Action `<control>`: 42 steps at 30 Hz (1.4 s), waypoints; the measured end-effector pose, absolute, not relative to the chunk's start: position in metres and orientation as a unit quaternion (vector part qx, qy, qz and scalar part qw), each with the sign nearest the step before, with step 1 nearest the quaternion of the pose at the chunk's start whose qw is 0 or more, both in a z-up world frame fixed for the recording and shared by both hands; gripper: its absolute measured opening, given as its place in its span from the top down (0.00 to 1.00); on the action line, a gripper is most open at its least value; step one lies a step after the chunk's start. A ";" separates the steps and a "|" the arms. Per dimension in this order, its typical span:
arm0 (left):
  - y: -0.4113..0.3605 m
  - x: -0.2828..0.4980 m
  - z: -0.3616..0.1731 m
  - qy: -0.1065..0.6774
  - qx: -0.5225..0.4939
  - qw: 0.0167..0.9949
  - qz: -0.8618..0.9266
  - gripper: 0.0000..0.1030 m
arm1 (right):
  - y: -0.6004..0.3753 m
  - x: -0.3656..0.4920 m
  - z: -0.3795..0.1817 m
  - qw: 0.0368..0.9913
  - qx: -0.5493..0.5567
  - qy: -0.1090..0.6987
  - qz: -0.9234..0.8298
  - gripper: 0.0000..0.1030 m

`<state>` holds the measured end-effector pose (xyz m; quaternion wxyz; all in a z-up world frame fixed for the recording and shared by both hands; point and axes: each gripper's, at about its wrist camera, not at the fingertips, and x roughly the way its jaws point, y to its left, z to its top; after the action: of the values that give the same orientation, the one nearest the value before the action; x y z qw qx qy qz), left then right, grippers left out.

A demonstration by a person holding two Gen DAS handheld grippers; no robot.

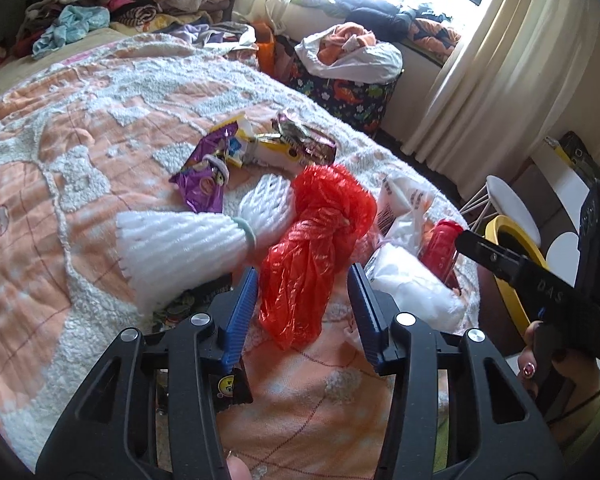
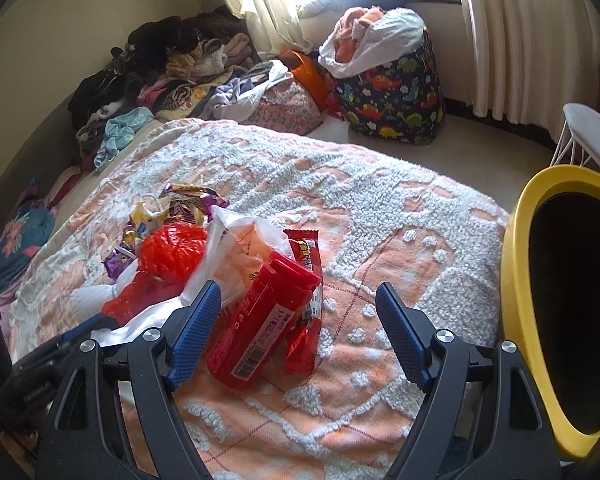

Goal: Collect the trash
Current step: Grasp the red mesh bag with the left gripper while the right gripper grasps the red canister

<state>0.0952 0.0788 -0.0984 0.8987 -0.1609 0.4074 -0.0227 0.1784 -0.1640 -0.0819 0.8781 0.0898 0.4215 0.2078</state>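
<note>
A pile of trash lies on the bed. A crumpled red plastic bag sits between the open jaws of my left gripper, which straddle it without closing. Beside it are a white foam net sleeve, purple and yellow snack wrappers, and a white plastic bag. In the right wrist view, a red tube-shaped package and a red wrapper lie just ahead of my open, empty right gripper, near its left finger. The red bag and white bag lie behind them.
A yellow-rimmed bin stands at the bed's right edge, also seen in the left wrist view. A white stool, a dinosaur-print bag of clothes and heaps of clothes lie beyond the orange-and-white bedspread.
</note>
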 end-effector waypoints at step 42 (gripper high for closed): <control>0.051 0.083 -0.051 0.345 -0.133 0.927 -0.058 0.98 | -0.196 0.128 -0.028 0.893 0.117 0.322 0.292 0.65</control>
<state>0.0828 0.0515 -0.0513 0.9272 -0.1334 0.3451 -0.0579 0.1278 -0.1962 -0.0282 0.8931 0.1171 0.3220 0.2915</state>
